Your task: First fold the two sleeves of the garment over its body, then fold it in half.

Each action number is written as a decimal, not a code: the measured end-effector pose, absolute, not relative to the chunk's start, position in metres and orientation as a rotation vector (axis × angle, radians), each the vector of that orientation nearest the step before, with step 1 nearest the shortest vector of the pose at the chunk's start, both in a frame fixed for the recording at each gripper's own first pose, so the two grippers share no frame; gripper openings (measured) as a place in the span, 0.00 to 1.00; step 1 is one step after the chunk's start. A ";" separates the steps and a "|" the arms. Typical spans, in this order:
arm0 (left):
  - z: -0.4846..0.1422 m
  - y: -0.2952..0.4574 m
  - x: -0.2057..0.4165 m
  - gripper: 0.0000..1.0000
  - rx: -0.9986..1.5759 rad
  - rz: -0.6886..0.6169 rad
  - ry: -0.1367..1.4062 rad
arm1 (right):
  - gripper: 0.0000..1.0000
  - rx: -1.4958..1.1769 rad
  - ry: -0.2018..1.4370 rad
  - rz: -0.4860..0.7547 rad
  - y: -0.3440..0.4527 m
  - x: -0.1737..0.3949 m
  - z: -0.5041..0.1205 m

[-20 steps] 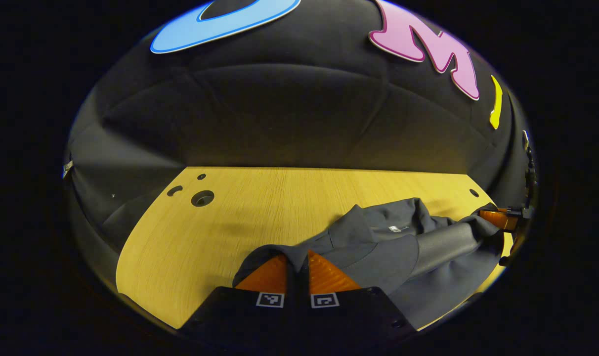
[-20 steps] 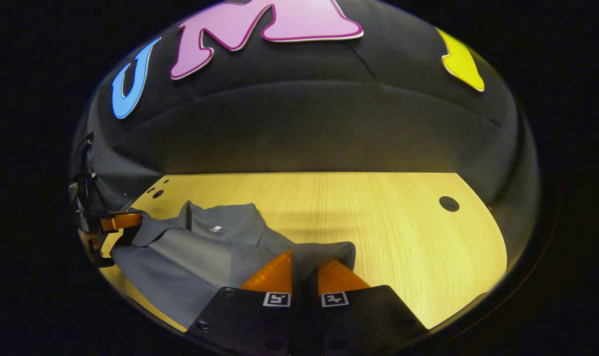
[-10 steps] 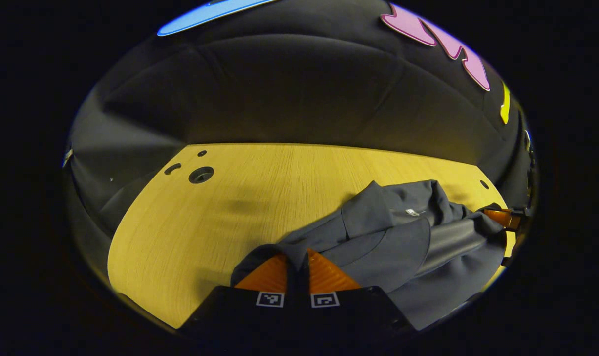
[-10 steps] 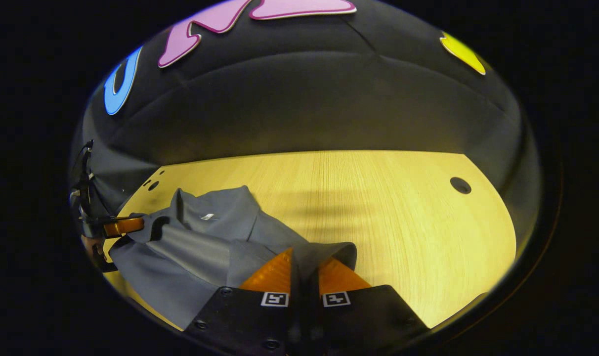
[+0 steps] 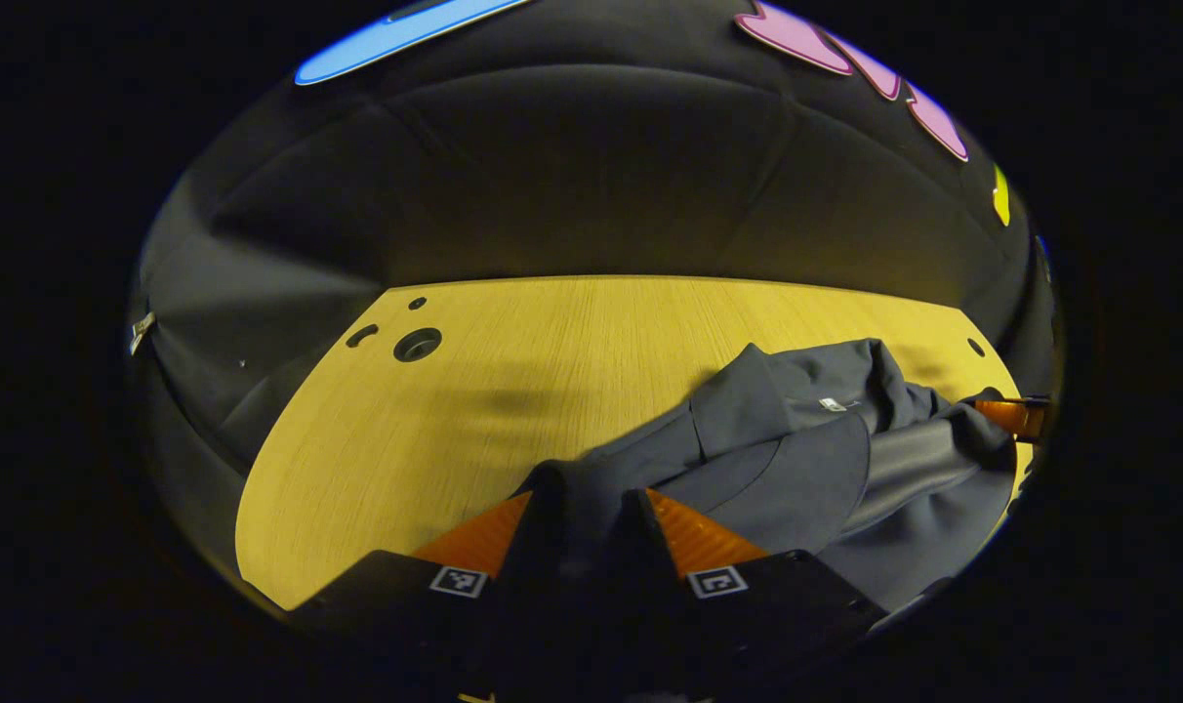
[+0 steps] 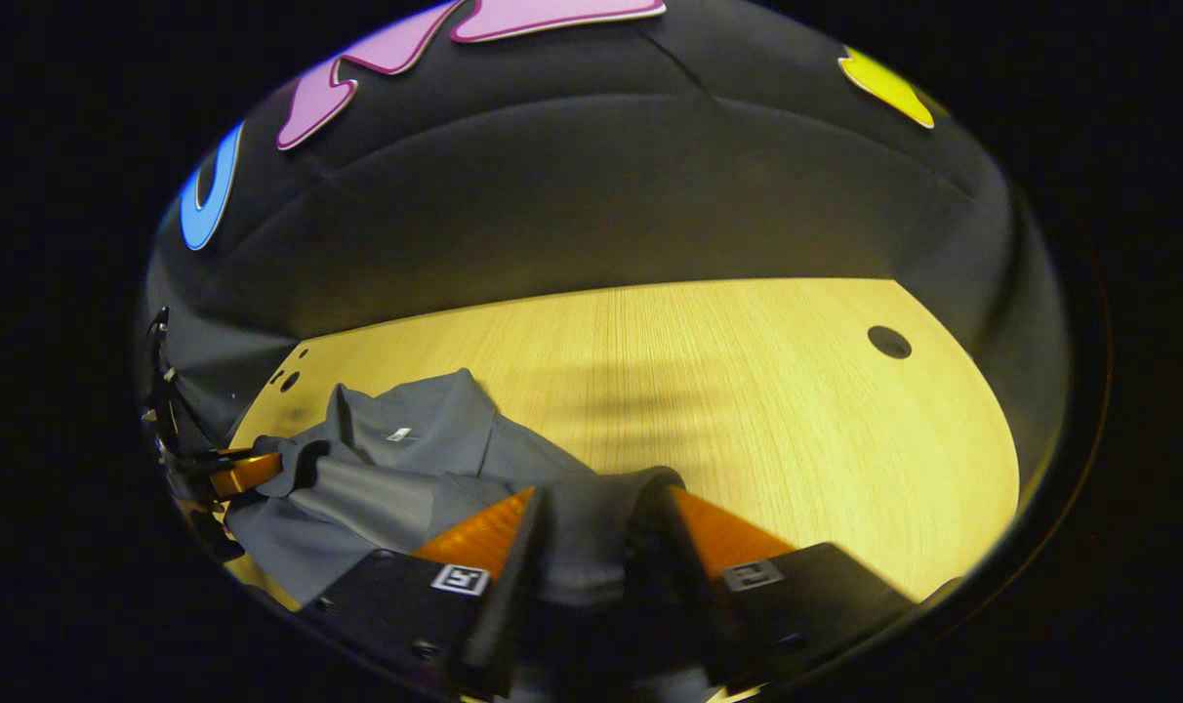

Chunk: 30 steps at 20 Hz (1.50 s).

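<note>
The dark grey cloth garment [image 5: 796, 469] lies bunched on the yellow wooden desk [image 5: 513, 391]. Left tool [image 5: 582, 522] and right tool [image 6: 591, 527] both gape wide (cloth lying loose between the fingers).

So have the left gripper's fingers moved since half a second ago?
Yes. The left gripper has opened: its fingers, earlier pinched together on the grey shirt, now stand apart with cloth lying between them on the wooden table.

A light wooden table [image 5: 513, 371] with round holes carries a rumpled grey garment [image 5: 796, 459] lying on it.
</note>
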<state>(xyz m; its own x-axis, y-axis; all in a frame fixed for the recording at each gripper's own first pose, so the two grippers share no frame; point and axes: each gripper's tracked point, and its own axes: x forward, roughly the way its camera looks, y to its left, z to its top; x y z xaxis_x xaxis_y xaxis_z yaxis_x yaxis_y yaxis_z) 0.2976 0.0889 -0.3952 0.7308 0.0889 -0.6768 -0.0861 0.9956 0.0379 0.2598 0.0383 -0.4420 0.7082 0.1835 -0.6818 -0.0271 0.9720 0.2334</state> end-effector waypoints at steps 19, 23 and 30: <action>-0.159 0.051 0.125 0.97 -0.068 -0.026 0.334 | 0.98 0.119 0.369 0.249 0.062 0.108 -0.203; -0.144 0.049 0.076 0.97 -0.059 -0.024 0.323 | 0.98 0.119 0.315 0.281 0.073 0.066 -0.173; -0.141 0.052 0.027 0.97 -0.089 0.027 0.326 | 0.99 0.153 0.390 0.263 0.075 0.027 -0.182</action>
<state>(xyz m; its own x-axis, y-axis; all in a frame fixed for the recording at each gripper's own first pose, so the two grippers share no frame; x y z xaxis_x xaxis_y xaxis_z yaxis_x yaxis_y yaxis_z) 0.0267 0.0519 -0.1408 0.9471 0.0125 -0.3208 -0.0414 0.9957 -0.0833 0.0265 0.0748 -0.1820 0.8914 0.2818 -0.3548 -0.2234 0.9546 0.1969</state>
